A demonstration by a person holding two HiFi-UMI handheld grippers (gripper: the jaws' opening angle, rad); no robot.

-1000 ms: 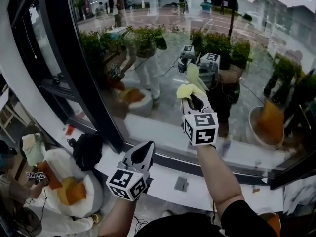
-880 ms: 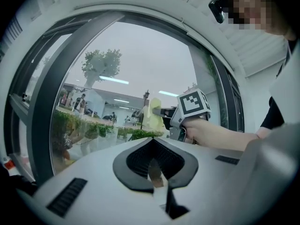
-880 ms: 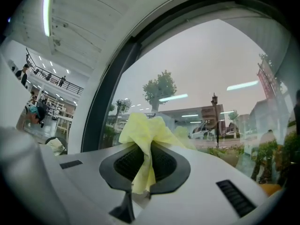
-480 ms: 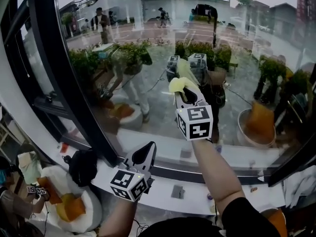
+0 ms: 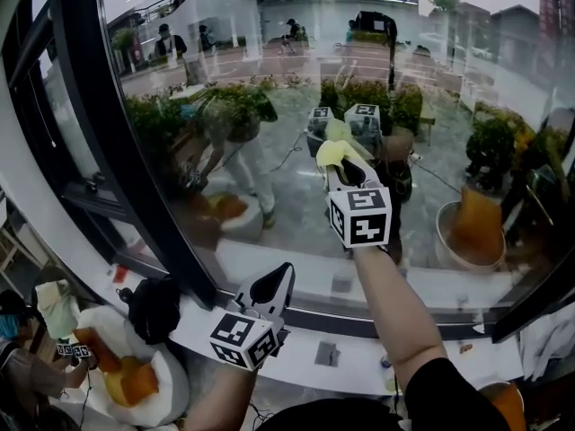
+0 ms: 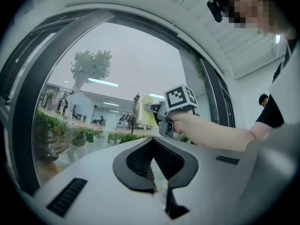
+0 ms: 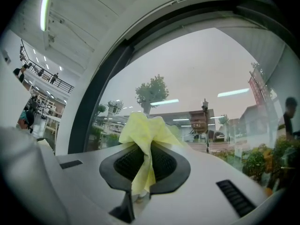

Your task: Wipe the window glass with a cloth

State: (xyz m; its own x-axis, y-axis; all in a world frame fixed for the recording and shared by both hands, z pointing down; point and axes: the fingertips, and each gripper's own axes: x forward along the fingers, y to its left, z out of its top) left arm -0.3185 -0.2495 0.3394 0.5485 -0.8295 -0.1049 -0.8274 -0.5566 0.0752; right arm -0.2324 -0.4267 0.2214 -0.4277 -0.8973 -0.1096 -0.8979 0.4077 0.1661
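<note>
The window glass (image 5: 431,79) fills the upper head view and mirrors my arms. My right gripper (image 5: 345,176) is raised to it, shut on a bunched yellow cloth (image 5: 336,153); the cloth meets its own reflection on the pane. In the right gripper view, the cloth (image 7: 144,131) sticks out between the jaws of the right gripper (image 7: 142,168), with the glass (image 7: 201,78) just beyond. My left gripper (image 5: 273,289) hangs low by the sill, shut with nothing in it. In the left gripper view, the left gripper (image 6: 152,159) looks up at the right gripper (image 6: 174,108) and the cloth (image 6: 146,110).
A thick black window frame post (image 5: 117,151) runs down the left of the pane. Below it lies a white sill (image 5: 296,353) with a small grey piece (image 5: 326,355) and a black bag (image 5: 153,308) at its left end. People sit lower left (image 5: 36,366).
The right gripper with the cloth has slid a little to the right on the glass. The left gripper stays low by the sill, drifting slightly right.
</note>
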